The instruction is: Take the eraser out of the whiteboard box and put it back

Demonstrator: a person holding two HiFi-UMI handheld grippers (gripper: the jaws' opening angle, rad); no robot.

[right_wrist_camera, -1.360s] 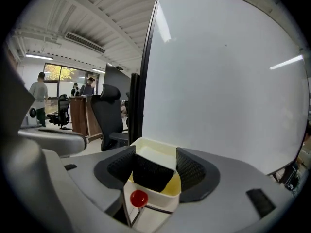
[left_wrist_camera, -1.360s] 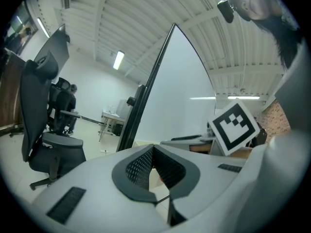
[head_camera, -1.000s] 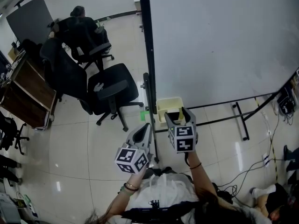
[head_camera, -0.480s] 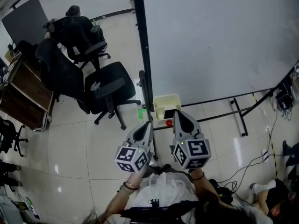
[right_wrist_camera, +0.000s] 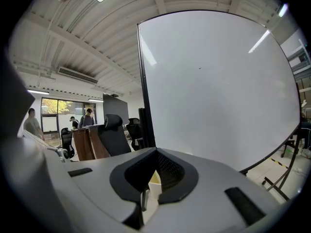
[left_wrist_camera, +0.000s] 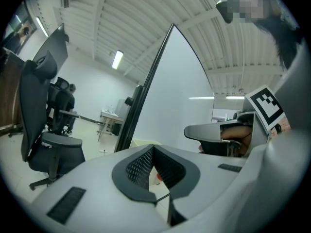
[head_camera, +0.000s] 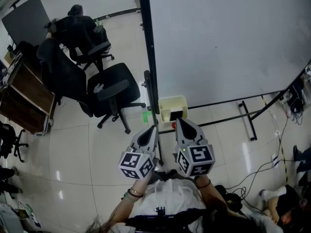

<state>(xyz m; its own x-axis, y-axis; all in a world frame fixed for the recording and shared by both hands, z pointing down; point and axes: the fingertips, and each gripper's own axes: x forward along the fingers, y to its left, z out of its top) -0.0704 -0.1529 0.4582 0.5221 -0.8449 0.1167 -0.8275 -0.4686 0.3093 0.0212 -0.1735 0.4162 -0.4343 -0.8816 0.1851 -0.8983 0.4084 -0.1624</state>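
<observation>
A cream whiteboard box [head_camera: 167,102] hangs on the low frame of the whiteboard [head_camera: 223,38]. A dark shape inside it [head_camera: 179,113] looks like the eraser. My right gripper [head_camera: 181,120] hovers just in front of and above the box, shut, with nothing between its jaws; in the right gripper view [right_wrist_camera: 156,152] the box's cream edge [right_wrist_camera: 153,180] shows behind the closed tips. To its left my left gripper [head_camera: 153,128] is level, also shut and empty [left_wrist_camera: 153,148]. A small red thing [head_camera: 173,125] lies below the box.
Black office chairs [head_camera: 114,89] stand left of the whiteboard post [head_camera: 149,57]. Beyond them are a seated person [head_camera: 77,13] and a wooden desk [head_camera: 26,98]. The stand's legs [head_camera: 245,118] and floor cables [head_camera: 262,174] lie at the right.
My right gripper was open with its tips in the box; it has shut, risen and drawn back out of the box with nothing in it. The left gripper stayed put.
</observation>
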